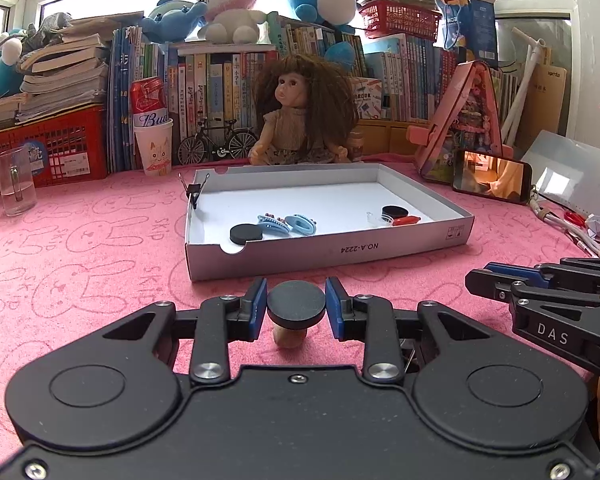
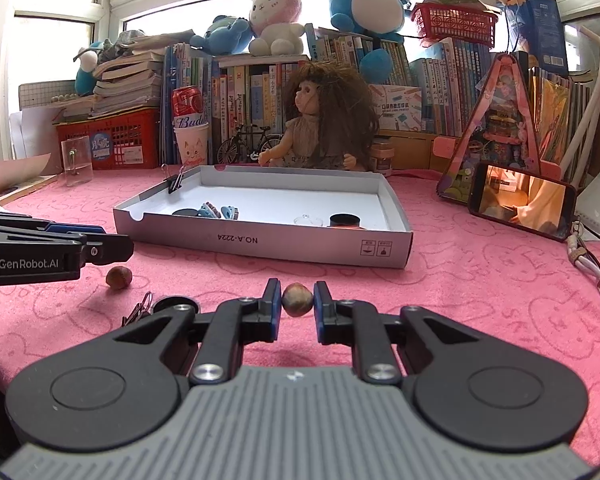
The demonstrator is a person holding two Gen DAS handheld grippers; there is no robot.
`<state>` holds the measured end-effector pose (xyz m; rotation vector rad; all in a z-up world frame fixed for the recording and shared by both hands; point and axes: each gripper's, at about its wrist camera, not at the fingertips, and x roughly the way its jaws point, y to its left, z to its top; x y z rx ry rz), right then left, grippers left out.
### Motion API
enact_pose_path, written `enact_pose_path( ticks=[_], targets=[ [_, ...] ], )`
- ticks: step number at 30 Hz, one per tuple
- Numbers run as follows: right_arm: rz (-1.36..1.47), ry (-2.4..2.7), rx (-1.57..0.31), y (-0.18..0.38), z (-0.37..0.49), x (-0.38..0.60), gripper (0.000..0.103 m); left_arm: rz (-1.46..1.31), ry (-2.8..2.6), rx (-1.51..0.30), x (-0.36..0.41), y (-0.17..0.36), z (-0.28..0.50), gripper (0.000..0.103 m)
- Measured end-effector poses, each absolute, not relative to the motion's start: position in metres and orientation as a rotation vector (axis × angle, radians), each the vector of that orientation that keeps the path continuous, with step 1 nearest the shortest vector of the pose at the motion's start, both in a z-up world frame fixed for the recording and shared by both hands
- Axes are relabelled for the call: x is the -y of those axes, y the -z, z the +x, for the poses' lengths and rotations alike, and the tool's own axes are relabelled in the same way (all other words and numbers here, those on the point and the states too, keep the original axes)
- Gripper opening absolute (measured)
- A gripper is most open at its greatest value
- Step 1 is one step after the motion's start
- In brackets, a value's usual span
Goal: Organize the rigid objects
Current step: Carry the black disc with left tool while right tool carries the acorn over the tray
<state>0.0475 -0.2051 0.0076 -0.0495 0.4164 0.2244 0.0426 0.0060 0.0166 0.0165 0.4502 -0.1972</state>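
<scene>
Pink bunny-print cloth [image 1: 80, 264] covers the desk, with books, plush toys and a doll ranged behind a shallow white box tray [image 1: 332, 252], the landmark for everything else. Inside that tray already lie two black discs, blue hair clips [image 1: 286, 224] and a binder clip on its far-left wall.

Just in front of the tray's near wall, the left gripper [image 1: 296, 306] is clenched on a black disc [image 1: 296, 305], pads pressing its rim on both sides. To the tray's near right, the right gripper [image 2: 297, 300] clamps a small brown nut [image 2: 297, 299]. Another nut [image 2: 119, 277] rests on the cloth before the tray's left corner.

Both held pieces look light and stiff. The disc seems best taken across its edge; the rounded nut could roll or squirt out, so a centred pinch looks wise.
</scene>
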Motion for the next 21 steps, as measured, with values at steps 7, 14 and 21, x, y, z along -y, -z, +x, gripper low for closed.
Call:
enact_pose_path(
  ticks=[7, 14, 21],
  targets=[
    [-0.047, -0.217, -0.407, -0.01, 0.049, 0.207, 0.021, 0.011, 0.2, -0.444, -0.005, -0.019, 0.048, 0.03],
    [-0.049, -0.217, -0.404, -0.012, 0.053, 0.207, 0.021, 0.003, 0.199, -0.439, -0.004, -0.023, 0.056, 0.03],
    [-0.027, -0.207, -0.4, -0.021, 0.07, 0.21, 0.021, -0.027, 0.183, -0.433, -0.011, -0.032, 0.076, 0.03]
  ],
)
